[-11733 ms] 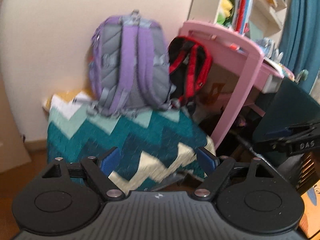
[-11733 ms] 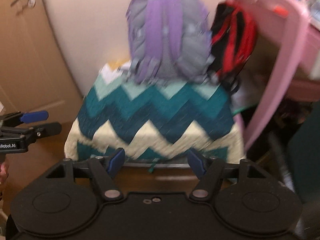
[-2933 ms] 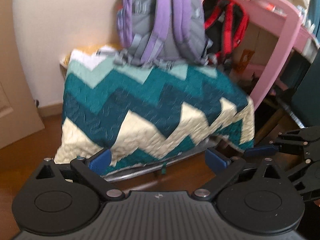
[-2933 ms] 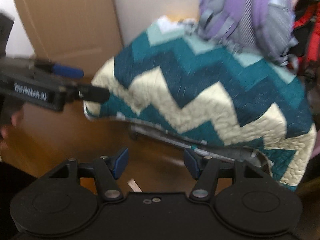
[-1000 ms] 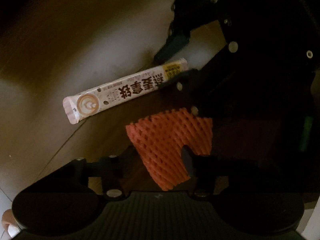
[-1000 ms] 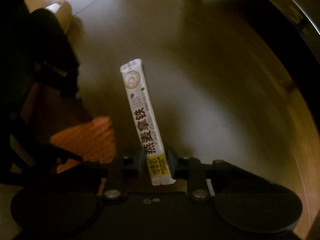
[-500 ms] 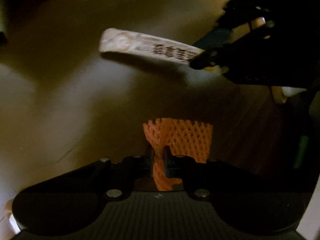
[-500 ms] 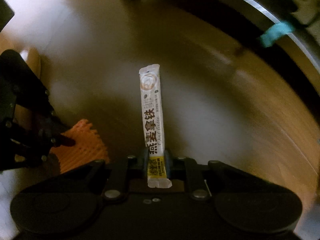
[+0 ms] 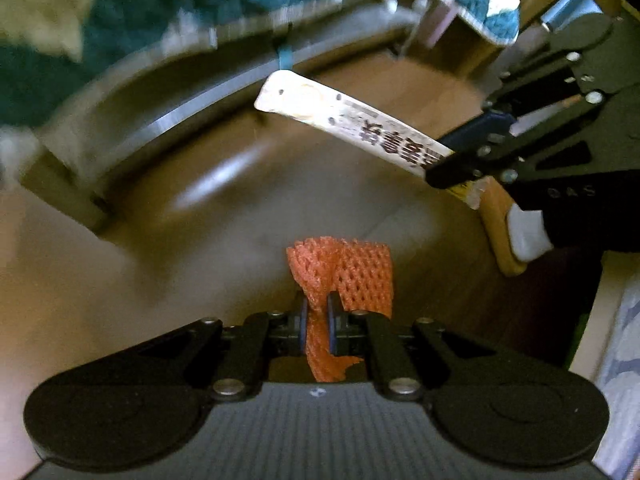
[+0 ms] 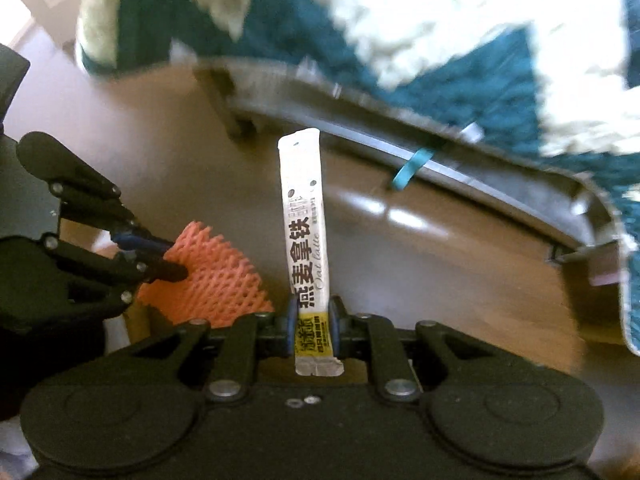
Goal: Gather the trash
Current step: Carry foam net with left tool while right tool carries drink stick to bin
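Note:
An orange foam net [image 9: 348, 276] hangs above the wooden floor, pinched at its lower edge by my left gripper [image 9: 316, 322], which is shut on it. A long white drink-mix sachet [image 10: 304, 232] with black characters and a yellow end stands upright from my right gripper [image 10: 314, 326], which is shut on its yellow end. In the left wrist view the sachet [image 9: 352, 120] sticks out leftward from the right gripper [image 9: 452, 164] at the upper right. In the right wrist view the foam net [image 10: 208, 276] shows at the left, held by the left gripper [image 10: 170, 258].
A low metal bed frame [image 9: 192, 108] with a teal and cream zigzag quilt [image 10: 460, 60] draped over it crosses the top of both views. Brown wooden floor [image 10: 400, 272] lies beneath. A wooden furniture leg [image 9: 500, 232] with a white pad stands at the right.
Both grippers have risen from the floor with their trash. The bed frame and quilt have come into view above, and the scene has brightened.

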{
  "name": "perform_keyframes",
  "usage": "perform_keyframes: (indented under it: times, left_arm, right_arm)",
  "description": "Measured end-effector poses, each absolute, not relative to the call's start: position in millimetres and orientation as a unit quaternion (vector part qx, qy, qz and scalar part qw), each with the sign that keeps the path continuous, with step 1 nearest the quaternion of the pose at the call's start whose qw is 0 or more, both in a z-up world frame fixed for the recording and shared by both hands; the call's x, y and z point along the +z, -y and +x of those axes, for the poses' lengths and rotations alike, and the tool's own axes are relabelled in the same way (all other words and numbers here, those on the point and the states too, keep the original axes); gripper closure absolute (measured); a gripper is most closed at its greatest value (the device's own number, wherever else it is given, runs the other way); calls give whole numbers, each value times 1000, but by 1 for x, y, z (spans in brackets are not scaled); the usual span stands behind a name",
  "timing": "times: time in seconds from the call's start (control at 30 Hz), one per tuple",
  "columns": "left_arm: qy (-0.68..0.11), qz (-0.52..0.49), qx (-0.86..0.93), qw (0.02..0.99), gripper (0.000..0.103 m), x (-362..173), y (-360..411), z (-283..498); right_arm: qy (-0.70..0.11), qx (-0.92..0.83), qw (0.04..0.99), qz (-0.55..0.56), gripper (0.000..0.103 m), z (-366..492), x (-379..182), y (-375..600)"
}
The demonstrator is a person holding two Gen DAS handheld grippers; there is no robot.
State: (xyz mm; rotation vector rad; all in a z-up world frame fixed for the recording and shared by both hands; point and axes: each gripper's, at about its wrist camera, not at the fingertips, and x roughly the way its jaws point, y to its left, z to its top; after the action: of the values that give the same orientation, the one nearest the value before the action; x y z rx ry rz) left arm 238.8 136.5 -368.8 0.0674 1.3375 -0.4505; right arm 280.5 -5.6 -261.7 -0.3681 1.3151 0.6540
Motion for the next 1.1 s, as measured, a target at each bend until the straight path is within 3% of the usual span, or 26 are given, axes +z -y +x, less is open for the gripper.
perform_keyframes:
  times: [0.43,1.1]
  left_arm:
    - [-485,20,-166,858,94,-156,-99,248]
    - [-269,23,-201,942,94,115,81,250]
  right_arm:
    - [-506,260,814,-120,88,253,-74,93]
    - [-321,119,937,-73,88,238,173,308]
